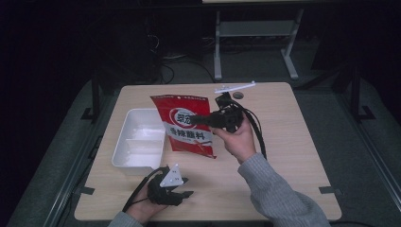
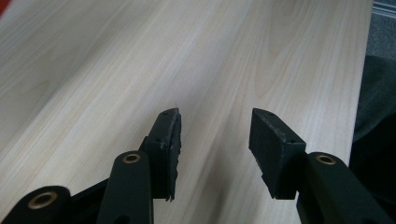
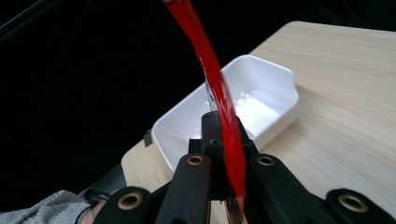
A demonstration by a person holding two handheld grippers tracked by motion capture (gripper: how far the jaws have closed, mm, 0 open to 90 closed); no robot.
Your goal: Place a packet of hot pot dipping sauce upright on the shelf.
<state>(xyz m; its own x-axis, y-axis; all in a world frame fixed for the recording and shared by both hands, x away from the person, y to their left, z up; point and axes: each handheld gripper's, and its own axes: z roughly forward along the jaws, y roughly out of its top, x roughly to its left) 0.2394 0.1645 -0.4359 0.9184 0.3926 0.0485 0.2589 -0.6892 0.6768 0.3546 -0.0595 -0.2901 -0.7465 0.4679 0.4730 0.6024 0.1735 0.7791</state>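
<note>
Down at the near left, the left gripper (image 1: 182,187) rests low on the pale wooden surface (image 1: 288,142), its jaws spread wide with only bare wood between them. Just beyond it sits a white plastic tray (image 1: 137,142), apparently empty. To its right, the right gripper (image 1: 196,119) holds a red seasoning packet (image 1: 187,124) up off the surface, jaws closed on the packet's right side. In the right gripper view the packet (image 3: 219,93) shows edge-on, pinched between the jaws, above the tray (image 3: 271,79). Its small print is too blurred to read.

High overhead, two close jaw-level views
</note>
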